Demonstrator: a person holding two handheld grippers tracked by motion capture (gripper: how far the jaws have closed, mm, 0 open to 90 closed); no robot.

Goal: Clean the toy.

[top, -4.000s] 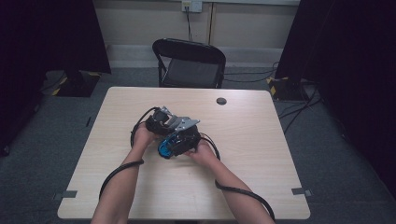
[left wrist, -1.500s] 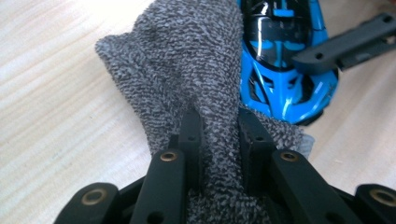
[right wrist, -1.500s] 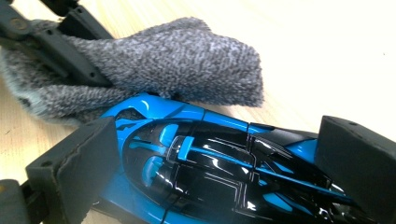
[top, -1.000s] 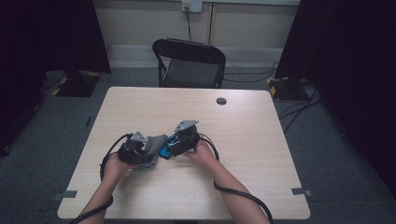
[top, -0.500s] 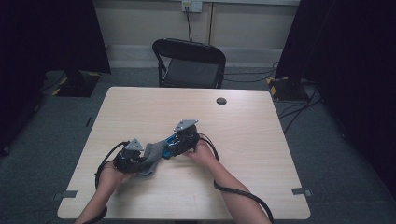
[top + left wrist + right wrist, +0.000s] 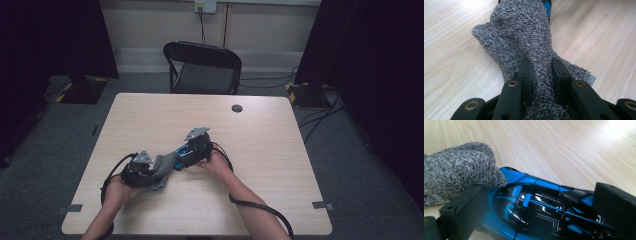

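L gripper clamps grey sock; R gripper grips blue toy car. Sock nearly off; nose still covered.

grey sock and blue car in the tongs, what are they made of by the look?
Grey sock: knitted fabric, fuzzy terry-like loops in mixed light and dark grey yarn, matte; it bunches softly where the left tongs pinch it.
Blue car: looks like hard plastic or painted metal, glossy blue with black panels; sharp light reflections on its shell. Which of the two can't be told.

Grey sock now farther off blue car.
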